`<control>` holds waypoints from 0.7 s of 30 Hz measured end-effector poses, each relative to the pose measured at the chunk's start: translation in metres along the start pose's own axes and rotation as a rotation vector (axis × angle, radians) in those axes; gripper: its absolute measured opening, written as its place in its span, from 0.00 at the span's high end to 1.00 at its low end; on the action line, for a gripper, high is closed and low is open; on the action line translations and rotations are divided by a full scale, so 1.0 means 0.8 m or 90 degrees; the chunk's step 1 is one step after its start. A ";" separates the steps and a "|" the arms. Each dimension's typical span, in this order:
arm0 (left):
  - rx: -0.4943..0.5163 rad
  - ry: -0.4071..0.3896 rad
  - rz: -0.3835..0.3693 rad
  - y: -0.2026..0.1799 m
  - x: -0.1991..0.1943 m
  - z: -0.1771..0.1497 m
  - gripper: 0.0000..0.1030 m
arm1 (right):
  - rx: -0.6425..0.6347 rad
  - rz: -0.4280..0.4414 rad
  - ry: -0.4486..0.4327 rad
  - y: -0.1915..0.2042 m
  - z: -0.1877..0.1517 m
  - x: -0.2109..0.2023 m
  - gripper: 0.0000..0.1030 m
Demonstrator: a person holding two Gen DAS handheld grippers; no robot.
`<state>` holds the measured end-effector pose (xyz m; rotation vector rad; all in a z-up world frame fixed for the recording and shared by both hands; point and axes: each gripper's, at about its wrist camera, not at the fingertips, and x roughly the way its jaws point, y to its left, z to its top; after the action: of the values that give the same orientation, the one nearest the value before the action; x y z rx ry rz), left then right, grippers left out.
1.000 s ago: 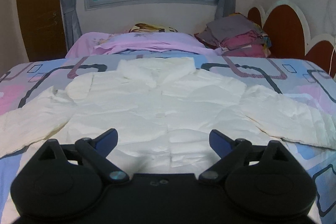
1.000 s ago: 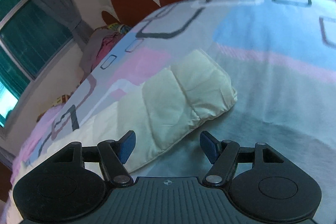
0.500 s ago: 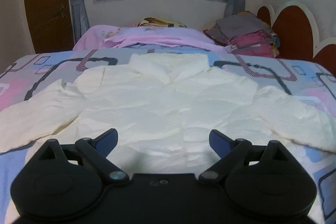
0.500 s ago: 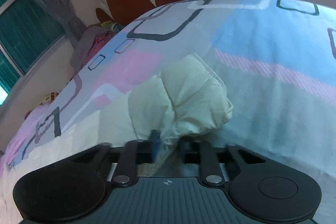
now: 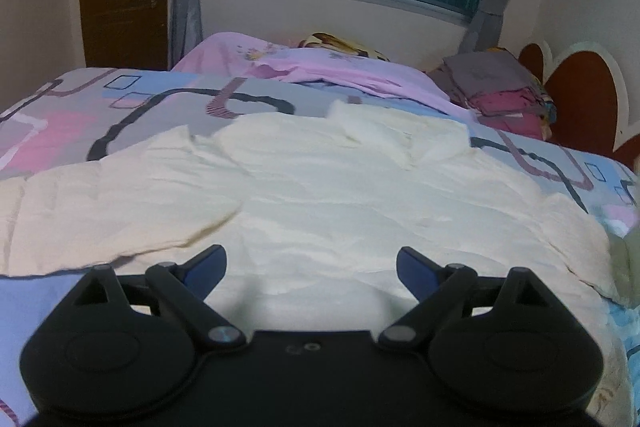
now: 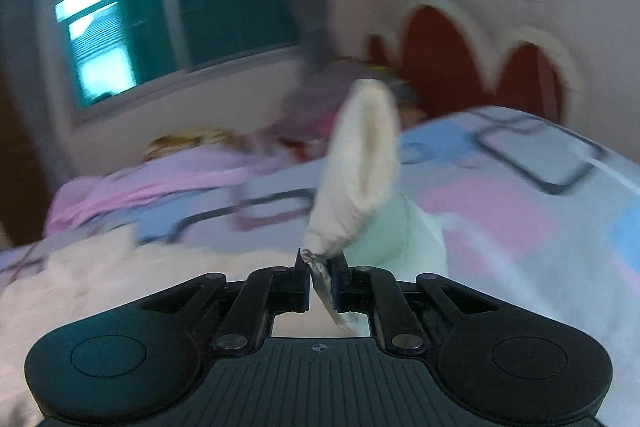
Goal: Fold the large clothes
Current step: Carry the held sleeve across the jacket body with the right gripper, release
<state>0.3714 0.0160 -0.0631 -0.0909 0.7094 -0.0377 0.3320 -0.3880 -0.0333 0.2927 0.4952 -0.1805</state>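
Bed [image 5: 80,115] with patterned pastel cover carries cream quilted jacket [image 5: 340,195], spread flat. Left gripper [image 5: 311,269] hangs above its hem, fingers wide, empty. Right gripper [image 6: 320,277] fingers clamped on raised sleeve cuff [image 6: 360,163].

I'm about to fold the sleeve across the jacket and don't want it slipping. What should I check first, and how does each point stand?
1. Right tool shut on the sleeve cuff: ok.
2. Cuff lifted off the bedspread: ok.
3. Jacket body lying flat: ok, some wrinkles.
4. Left tool open, nothing between its fingers: ok.
5. Other sleeve spread out flat: ok.
6. How firmly the cuff is gripped: cannot tell, picture blurred.
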 end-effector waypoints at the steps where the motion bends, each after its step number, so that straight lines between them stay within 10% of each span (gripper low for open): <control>1: -0.003 0.001 -0.001 0.010 -0.001 0.000 0.15 | -0.015 0.015 0.009 0.024 -0.003 0.005 0.91; 11: -0.042 0.019 0.010 0.103 -0.009 -0.007 0.25 | -0.180 0.155 0.116 0.244 -0.089 0.052 0.91; 21: -0.069 0.032 0.007 0.144 -0.008 -0.013 0.24 | -0.284 0.245 0.183 0.352 -0.170 0.094 0.91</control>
<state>0.3604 0.1300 -0.0776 -0.1905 0.7625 0.0083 0.4050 -0.0869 -0.1192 -0.0288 0.7353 0.3494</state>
